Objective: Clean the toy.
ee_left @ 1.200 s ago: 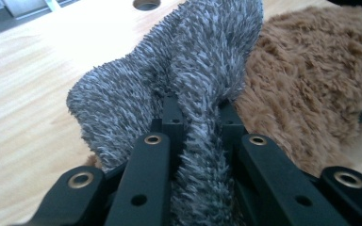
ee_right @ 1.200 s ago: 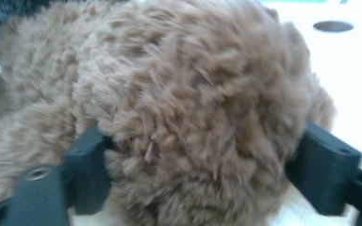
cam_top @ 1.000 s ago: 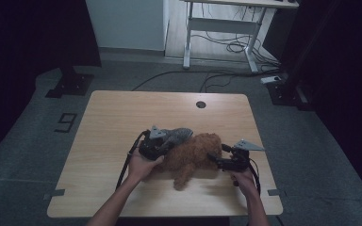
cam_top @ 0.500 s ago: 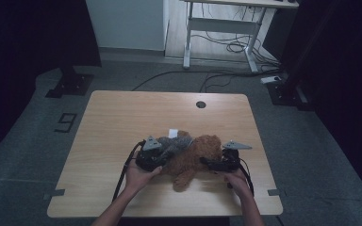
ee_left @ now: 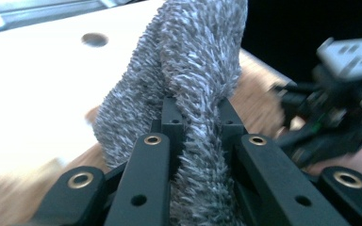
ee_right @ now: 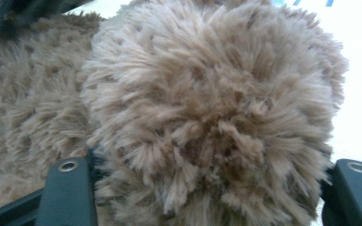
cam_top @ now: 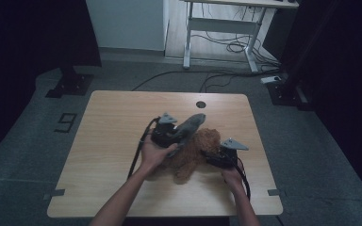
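A brown plush toy (cam_top: 191, 157) lies on the wooden table (cam_top: 113, 117), right of the middle. A grey fuzzy cloth (cam_top: 188, 125) rises over the toy's far side. My left gripper (cam_top: 169, 134) is shut on this cloth (ee_left: 193, 56); in the left gripper view its jaws (ee_left: 200, 106) pinch the fabric between them. My right gripper (cam_top: 219, 159) is against the toy's right side. In the right gripper view the brown plush (ee_right: 207, 94) bulges between the jaws of the right gripper (ee_right: 210, 179), which stand wide apart; fur hides their tips.
A round cable hole (cam_top: 200, 104) sits near the table's far edge. Beyond the table a white desk frame (cam_top: 221, 28) stands on the floor with cables (cam_top: 226, 47) beneath it. Dark stands flank the table. The right gripper (ee_left: 339, 103) shows blurred in the left gripper view.
The left gripper has lifted the grey cloth up and toward the far side. The right gripper slid left, into the brown plush.
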### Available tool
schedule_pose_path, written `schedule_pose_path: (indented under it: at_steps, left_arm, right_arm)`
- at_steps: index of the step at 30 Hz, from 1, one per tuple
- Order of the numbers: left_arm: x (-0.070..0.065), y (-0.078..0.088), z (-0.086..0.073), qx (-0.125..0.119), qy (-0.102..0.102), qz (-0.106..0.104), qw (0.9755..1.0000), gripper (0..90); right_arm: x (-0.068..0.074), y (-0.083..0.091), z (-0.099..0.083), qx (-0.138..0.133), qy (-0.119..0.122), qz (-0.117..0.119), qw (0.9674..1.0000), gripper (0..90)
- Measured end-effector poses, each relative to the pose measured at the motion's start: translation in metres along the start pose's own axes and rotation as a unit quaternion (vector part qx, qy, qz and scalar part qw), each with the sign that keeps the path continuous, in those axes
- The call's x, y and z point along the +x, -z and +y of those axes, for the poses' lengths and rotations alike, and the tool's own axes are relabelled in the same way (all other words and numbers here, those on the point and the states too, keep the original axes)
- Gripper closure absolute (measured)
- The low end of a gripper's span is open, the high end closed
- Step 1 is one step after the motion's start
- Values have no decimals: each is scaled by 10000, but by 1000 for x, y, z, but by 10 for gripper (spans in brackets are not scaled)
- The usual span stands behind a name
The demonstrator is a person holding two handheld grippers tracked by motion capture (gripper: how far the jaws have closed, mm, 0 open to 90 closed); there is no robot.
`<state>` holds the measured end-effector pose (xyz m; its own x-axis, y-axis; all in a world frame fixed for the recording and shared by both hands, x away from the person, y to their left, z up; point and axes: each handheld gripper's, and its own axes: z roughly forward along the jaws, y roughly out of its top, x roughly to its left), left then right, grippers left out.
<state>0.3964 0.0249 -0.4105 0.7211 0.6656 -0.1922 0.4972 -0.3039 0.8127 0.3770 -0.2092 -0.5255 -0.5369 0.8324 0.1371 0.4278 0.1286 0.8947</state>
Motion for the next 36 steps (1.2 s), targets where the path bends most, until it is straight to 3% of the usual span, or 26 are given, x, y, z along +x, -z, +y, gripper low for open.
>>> schedule_pose_path:
  at_steps: [3,6,10,14,15,17,20,25,27,30,34,36]
  left_arm:
    - [-24,-33,8,196,-93,-158,9996,785]
    - [-43,-61,2,471,-253,-142,9985,785]
    - [-43,-64,-8,407,-287,-8,9988,787]
    - [-26,-49,-14,574,-515,631,9950,787]
    - [-18,-45,-16,618,-450,701,9946,787]
    - [0,-35,-21,529,-112,660,9964,787]
    - [17,-18,-23,415,53,745,9963,785]
    - [44,10,-35,425,163,1120,9927,782]
    - [55,19,-45,418,343,1126,9922,781]
    - [70,29,-60,496,475,1304,9891,781]
    - [84,35,-79,549,708,1275,9878,782]
    - [85,36,-86,567,712,1271,9877,782]
  right_arm:
    - [2,4,-3,-6,130,7,9999,315]
    - [3,7,-5,27,190,46,9998,314]
    - [-2,8,-9,110,195,104,9997,315]
    - [-2,8,-8,108,193,133,9997,316]
    - [-3,8,-8,106,153,159,9997,316]
    - [-4,8,-8,110,154,200,9996,315]
    - [-4,8,-9,100,137,217,9996,314]
    - [-5,9,-10,87,123,235,9996,312]
    - [-6,9,-10,89,91,268,9996,312]
    - [-6,9,-10,92,75,288,9995,308]
    - [-7,9,-10,112,5,287,9995,304]
    - [-9,9,-11,111,-31,319,9994,304]
